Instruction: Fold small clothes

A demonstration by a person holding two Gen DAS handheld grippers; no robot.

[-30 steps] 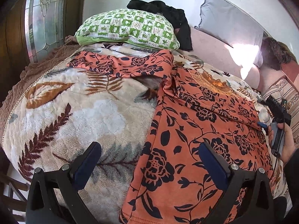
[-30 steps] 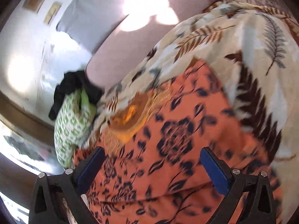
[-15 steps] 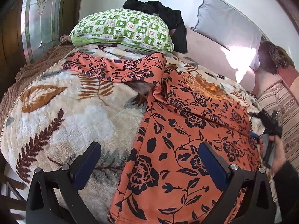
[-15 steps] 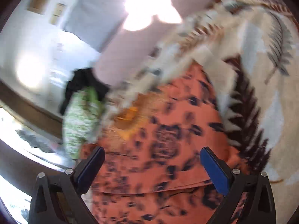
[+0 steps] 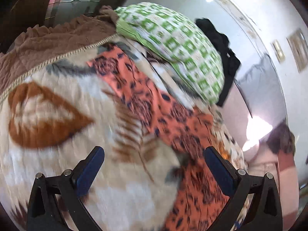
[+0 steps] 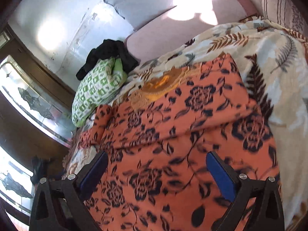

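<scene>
An orange shirt with dark flower print (image 6: pixel 182 134) lies spread flat on a leaf-patterned blanket (image 6: pixel 279 61), its yellow embroidered neckline (image 6: pixel 161 84) toward the pillows. In the left wrist view one long sleeve (image 5: pixel 138 88) stretches toward a green checked pillow (image 5: pixel 173 44). My left gripper (image 5: pixel 154 165) is open above the blanket, beside the sleeve, holding nothing. My right gripper (image 6: pixel 156 167) is open over the shirt's body, nothing between its fingers. The left wrist view is blurred.
A black garment (image 6: pixel 109 53) lies behind the green pillow (image 6: pixel 96 88). A grey pillow (image 6: pixel 134 5) and pink headboard cushion (image 6: pixel 173 30) stand at the back. A brown ruffled cover (image 5: pixel 53 40) edges the bed. Dark wooden window frames (image 6: pixel 28 100) line the wall.
My left gripper has swung left and forward, from the shirt's hem toward its sleeve and the pillow. My right gripper has shifted over the shirt's body. Both stay open.
</scene>
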